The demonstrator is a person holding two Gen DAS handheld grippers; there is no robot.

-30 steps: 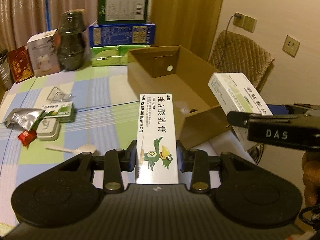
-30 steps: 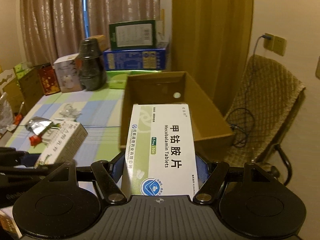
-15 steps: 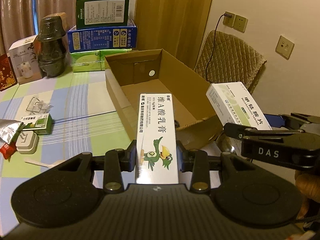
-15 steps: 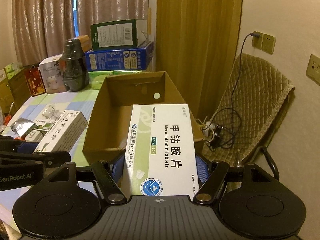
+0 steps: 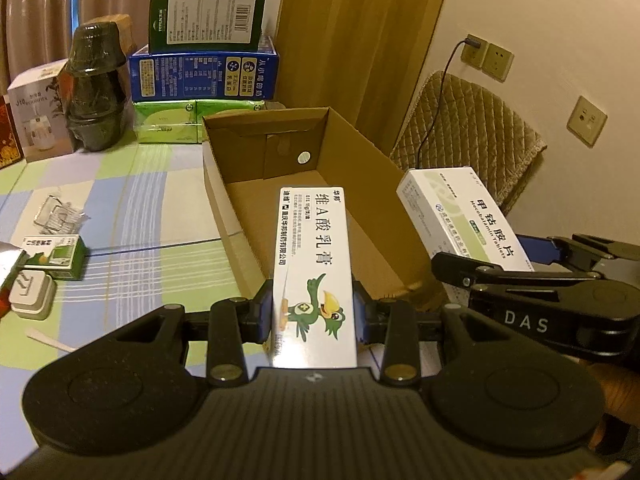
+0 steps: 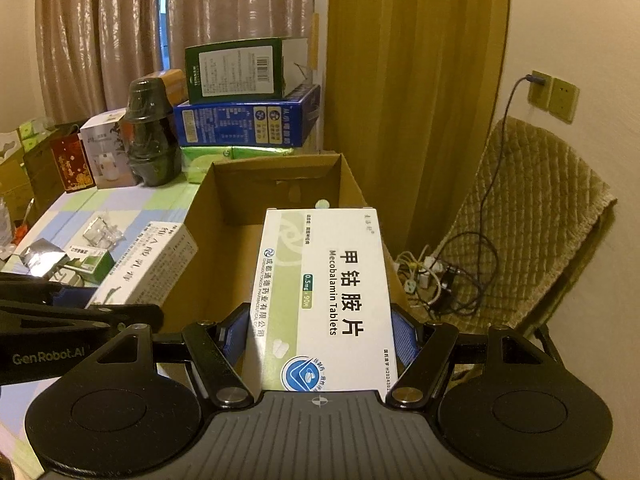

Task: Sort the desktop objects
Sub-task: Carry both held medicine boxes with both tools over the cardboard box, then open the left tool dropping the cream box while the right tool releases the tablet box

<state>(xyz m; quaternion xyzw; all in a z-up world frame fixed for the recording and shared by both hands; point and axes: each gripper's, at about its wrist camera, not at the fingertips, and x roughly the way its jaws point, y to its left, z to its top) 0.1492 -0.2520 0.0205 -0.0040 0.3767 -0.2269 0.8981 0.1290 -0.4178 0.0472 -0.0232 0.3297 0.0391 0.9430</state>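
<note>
While over carton (image 5: 372, 184) rim, both boxes (image 5: 314, 276) clamped.

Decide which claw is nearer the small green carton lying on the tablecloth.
Left. The left claw lies between the green carton and the cardboard box; the right claw is beyond it.

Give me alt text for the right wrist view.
The right gripper holds a white Mecobalamin Tablets box between its jaws, above the near end of an open cardboard box. At left, the left gripper carries a second medicine carton over the checked tablecloth.
</note>
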